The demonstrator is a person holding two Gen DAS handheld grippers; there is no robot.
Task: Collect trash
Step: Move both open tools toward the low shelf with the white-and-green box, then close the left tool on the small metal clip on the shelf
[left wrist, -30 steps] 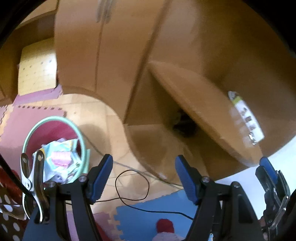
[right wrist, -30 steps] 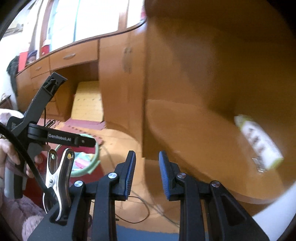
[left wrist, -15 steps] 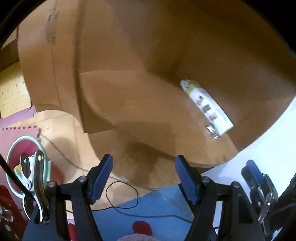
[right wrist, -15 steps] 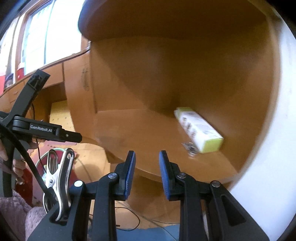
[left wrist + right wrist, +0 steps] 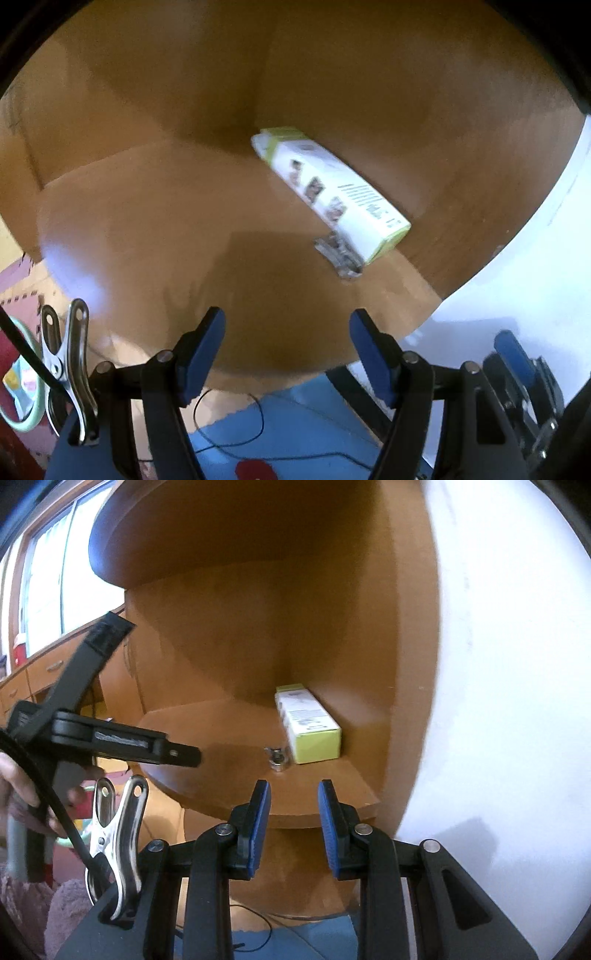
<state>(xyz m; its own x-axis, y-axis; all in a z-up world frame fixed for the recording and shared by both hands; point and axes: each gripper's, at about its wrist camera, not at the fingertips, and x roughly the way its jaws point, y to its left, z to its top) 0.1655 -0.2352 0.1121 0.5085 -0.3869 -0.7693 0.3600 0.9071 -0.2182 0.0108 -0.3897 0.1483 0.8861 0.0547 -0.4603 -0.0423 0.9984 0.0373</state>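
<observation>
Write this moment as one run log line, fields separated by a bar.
left gripper: open, empty | right gripper: open, empty | white and lime-green cardboard box: lying on rounded wooden corner shelf | small crumpled silvery piece: beside box

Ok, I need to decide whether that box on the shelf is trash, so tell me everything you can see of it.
The box is a long, narrow carton, cardboard by the look of it, white on its broad faces with lime-green ends and edges. One face carries small pictures and lines of print, too blurred to read. It looks closed and undented. It lies flat on the wooden shelf, far end near the back corner. A small crumpled silvery scrap sits at its near end, apparently touching. Neither gripper touches it.
</observation>
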